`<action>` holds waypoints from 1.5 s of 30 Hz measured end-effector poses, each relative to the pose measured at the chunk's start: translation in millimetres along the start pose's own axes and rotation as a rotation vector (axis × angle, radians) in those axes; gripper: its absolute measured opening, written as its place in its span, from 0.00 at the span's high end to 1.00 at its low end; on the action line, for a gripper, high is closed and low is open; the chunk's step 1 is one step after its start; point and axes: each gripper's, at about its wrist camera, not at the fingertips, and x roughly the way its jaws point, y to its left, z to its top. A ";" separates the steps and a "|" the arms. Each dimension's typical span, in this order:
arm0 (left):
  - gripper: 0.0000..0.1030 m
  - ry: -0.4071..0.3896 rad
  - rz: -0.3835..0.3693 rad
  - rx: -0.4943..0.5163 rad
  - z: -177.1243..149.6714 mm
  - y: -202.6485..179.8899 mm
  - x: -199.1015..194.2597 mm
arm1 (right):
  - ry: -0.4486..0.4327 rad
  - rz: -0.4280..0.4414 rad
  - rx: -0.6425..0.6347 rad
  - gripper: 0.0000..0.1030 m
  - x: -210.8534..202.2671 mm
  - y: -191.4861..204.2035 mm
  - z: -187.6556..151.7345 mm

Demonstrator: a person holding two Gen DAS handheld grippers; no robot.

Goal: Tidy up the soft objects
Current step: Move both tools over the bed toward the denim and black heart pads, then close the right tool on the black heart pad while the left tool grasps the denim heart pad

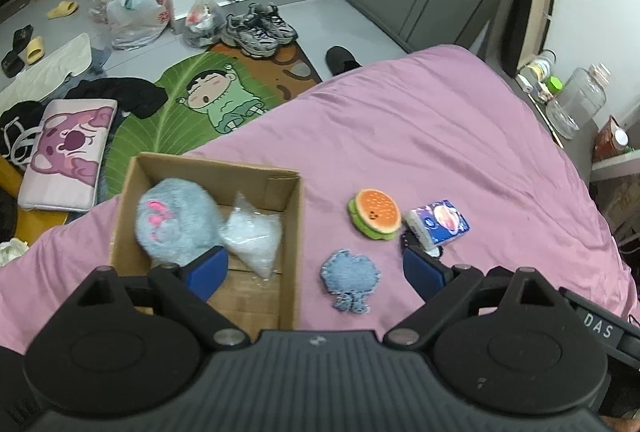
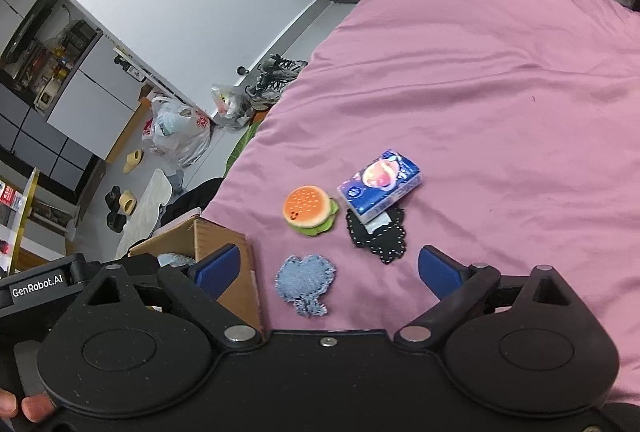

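1. Left wrist view looks down into an open cardboard box (image 1: 208, 228) sitting on the pink bed (image 1: 440, 136); inside lie a fluffy grey-blue plush (image 1: 172, 224) with pink marks and a clear plastic bag (image 1: 252, 236) of white filling.
2. Left gripper (image 1: 316, 268) hangs above the box's right wall, jaws spread wide and holding nothing.
3. Right gripper (image 2: 328, 272) hovers over the bed, jaws likewise apart and empty.
4. Just right of the box lies a frayed denim patch (image 2: 306, 282); beyond it sit a burger-shaped plush (image 2: 310, 210) and a glossy blue tissue pack (image 2: 380, 184), which rests partly on a black stitched patch (image 2: 378, 238).
5. Sneakers (image 1: 260, 26) and plastic bags (image 1: 136, 8) crowd the floor.
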 end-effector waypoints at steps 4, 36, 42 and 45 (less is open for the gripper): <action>0.09 0.009 0.005 0.011 -1.6 -14.1 7.1 | 0.015 0.008 0.012 0.13 2.9 -12.1 1.9; 0.29 0.183 0.139 0.021 -19.2 -72.1 121.0 | 0.180 0.116 0.007 0.46 84.5 -75.8 2.6; 0.29 0.189 0.192 0.037 -16.8 -77.4 134.4 | 0.194 0.161 0.034 0.52 96.0 -86.5 5.8; 0.29 0.189 0.204 0.043 -15.1 -79.4 136.0 | 0.187 0.172 0.041 0.68 99.4 -89.9 7.0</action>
